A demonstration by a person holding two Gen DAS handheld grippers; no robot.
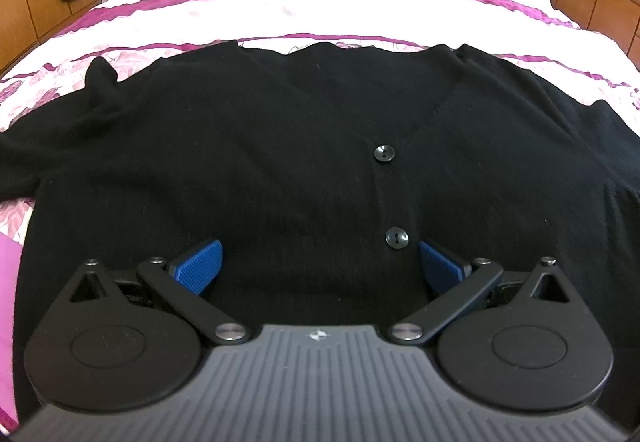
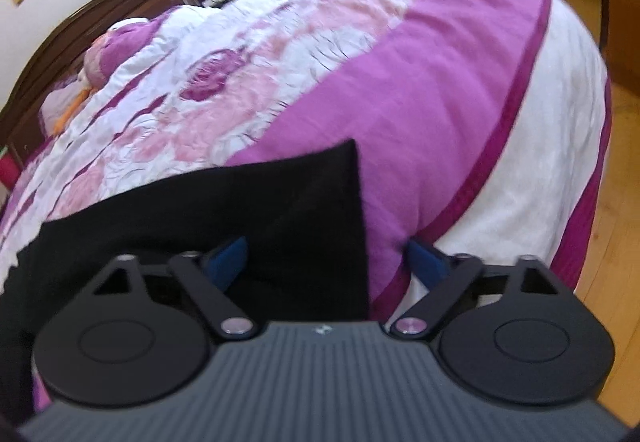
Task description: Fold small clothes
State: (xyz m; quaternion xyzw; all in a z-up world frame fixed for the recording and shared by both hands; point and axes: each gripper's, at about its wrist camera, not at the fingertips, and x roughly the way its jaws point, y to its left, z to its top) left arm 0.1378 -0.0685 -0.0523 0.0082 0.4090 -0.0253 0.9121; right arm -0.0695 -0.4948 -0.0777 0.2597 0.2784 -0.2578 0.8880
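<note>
Bedspread point(image 1: 320, 1) beyond the cardigan point(image 1: 240, 141) looks free to pass.

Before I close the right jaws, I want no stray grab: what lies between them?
In the right wrist view, the black cardigan's corner and a strip of pink bedspread lie between the open jaws of the right gripper.

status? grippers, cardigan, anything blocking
Left gripper open over cardigan. Right gripper open, fingers straddling cardigan's corner edge. Cardigan flat, unfolded on bedspread. No obstruction.

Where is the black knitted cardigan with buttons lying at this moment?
In the left wrist view, the black knitted cardigan lies spread flat on the pink-and-white floral bedspread, directly ahead of the open left gripper.
</note>
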